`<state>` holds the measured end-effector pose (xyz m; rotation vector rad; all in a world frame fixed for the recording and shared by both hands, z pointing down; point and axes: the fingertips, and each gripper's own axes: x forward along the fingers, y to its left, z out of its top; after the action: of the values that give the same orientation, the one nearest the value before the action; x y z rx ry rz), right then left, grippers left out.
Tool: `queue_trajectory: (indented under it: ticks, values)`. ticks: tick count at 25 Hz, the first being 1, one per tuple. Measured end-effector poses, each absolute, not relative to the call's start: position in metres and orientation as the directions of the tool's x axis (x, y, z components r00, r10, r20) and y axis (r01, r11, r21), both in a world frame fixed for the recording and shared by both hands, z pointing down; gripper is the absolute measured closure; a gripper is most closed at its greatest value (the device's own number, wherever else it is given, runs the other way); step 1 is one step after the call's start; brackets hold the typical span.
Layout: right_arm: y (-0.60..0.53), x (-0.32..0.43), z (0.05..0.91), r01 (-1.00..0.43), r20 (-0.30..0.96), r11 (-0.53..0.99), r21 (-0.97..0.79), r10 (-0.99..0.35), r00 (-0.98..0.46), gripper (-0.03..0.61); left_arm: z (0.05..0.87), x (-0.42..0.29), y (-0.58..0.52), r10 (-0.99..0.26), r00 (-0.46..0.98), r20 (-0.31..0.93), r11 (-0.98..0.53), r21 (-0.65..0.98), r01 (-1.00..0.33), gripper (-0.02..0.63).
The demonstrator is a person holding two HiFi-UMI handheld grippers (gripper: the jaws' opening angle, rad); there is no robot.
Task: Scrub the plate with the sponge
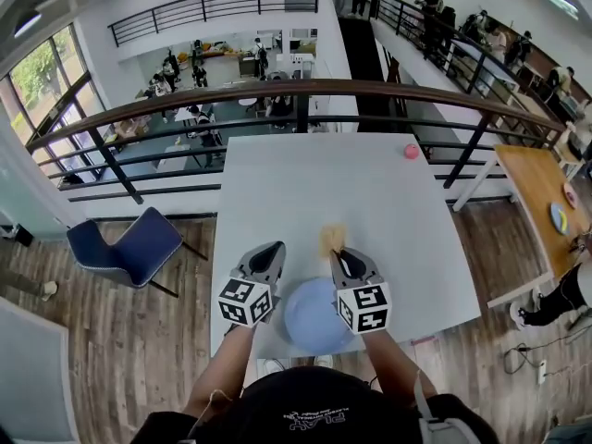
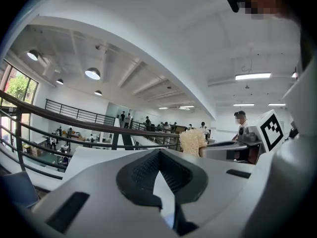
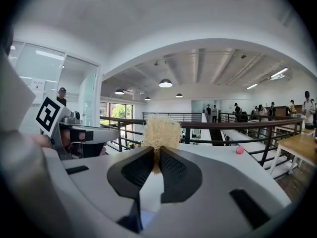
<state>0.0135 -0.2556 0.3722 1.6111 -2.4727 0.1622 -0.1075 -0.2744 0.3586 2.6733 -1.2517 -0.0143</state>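
on the table's near edge, plate [image 1: 310,322]: pale blue, lying flat beneath both grippers.
sponge [image 3: 161,132]: straw-coloured fibrous pad, pinched at its lower end and held off the plate, past its far rim.
right gripper [image 3: 156,155]: jaws clamped on the sponge.
left gripper [image 2: 159,152]: jaws pressed together with nothing between them.
step in hand: likely bringing the sponge down. Lay it broad-side on the plate and rub in light circles.
risk: the plate may skid toward the edge, so the left gripper should steady its rim.

Near edge of white rectangular table [image 1: 370,183]: pale blue round plate [image 1: 310,320] between left gripper [image 1: 274,248] and right gripper [image 1: 340,255]; tan fibrous sponge [image 1: 331,238] at right gripper's tip.
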Motion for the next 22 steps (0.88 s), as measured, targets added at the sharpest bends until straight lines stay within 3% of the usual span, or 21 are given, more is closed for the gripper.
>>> queue_trajectory:
  ticks: [6,22]
  values:
    - [-0.261,0.013,0.354,-0.915,0.166,0.402,0.043,-0.906,-0.39,0.534,0.347,-0.113,-0.275,-0.77,0.637,0.04,-0.624,0.162,-0.765,0.604]
    - [-0.266,0.008,0.366,-0.922,0.19,0.382,0.053,-0.911,-0.367,0.535,0.362,-0.134,-0.273,-0.791,0.608,0.067,-0.589,0.181,-0.787,0.603]
